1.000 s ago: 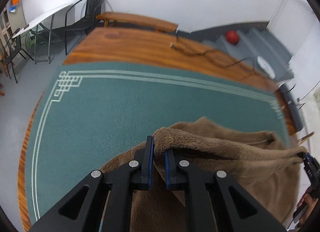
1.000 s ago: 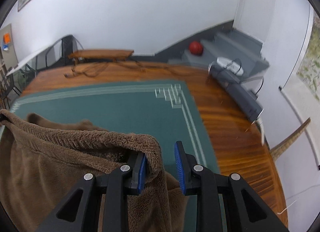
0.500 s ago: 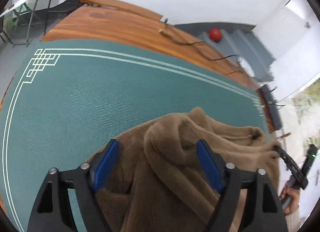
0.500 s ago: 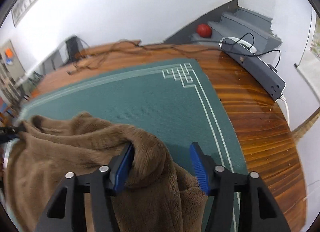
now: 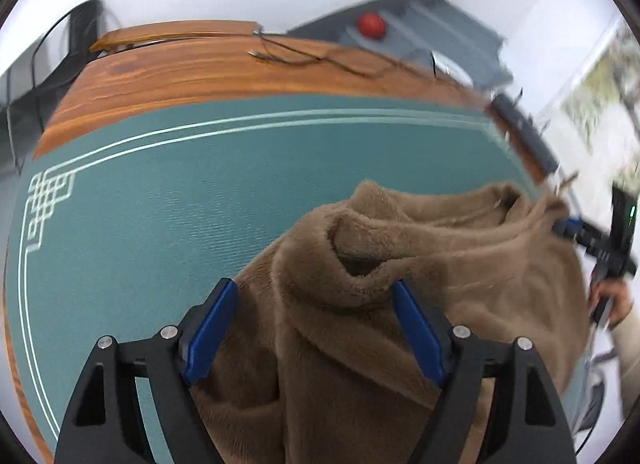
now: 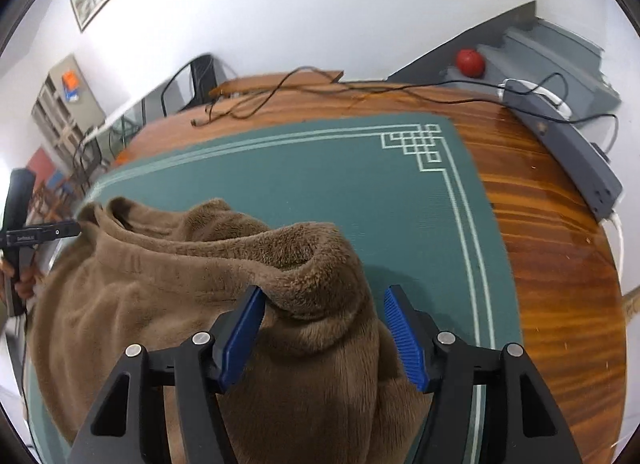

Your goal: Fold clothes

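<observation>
Garment: brown fleece, bunched on green mat. L gripper wide, R gripper opening; folds lie loose betw. both fingers, ungripped.

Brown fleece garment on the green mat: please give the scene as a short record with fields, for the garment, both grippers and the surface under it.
garment: brown fleece garment, bunched, lying on the mat
surface: green mat on a wooden table
left gripper: open, a fold of fleece lies between the fingers, not pinched
right gripper: jaws opening, fleece between them, touching the left pad only
background: red ball on grey steps
</observation>
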Motion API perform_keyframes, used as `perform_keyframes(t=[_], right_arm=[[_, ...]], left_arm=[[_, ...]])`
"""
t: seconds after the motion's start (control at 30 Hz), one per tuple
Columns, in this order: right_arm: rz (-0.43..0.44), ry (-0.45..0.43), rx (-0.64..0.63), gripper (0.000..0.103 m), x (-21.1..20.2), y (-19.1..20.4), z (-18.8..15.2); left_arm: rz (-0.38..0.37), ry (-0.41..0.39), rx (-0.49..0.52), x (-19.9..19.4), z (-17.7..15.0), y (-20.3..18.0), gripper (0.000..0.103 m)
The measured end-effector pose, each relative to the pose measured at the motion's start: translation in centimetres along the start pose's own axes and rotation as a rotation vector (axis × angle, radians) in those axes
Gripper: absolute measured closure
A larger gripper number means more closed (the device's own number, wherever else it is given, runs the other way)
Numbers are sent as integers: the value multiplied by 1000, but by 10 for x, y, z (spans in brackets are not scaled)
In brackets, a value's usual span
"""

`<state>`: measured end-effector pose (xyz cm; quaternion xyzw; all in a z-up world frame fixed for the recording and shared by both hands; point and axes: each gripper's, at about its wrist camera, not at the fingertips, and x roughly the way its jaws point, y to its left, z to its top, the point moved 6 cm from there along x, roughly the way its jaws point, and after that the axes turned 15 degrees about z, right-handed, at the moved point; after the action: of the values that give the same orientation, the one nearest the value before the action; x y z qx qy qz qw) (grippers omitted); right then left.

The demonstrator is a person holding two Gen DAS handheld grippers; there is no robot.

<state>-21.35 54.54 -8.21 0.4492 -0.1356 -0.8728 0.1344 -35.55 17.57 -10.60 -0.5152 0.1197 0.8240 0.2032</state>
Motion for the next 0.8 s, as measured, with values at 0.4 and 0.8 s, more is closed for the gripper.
perform_keyframes(t=[0.4, 0.8], right_arm=[[9, -81, 14, 80, -7, 15, 13], [-182, -81, 26, 79, 16, 9, 25]], left_arm=[[-90, -80, -142, -18, 21, -3, 87], [185, -23, -180, 24, 29, -7, 43]])
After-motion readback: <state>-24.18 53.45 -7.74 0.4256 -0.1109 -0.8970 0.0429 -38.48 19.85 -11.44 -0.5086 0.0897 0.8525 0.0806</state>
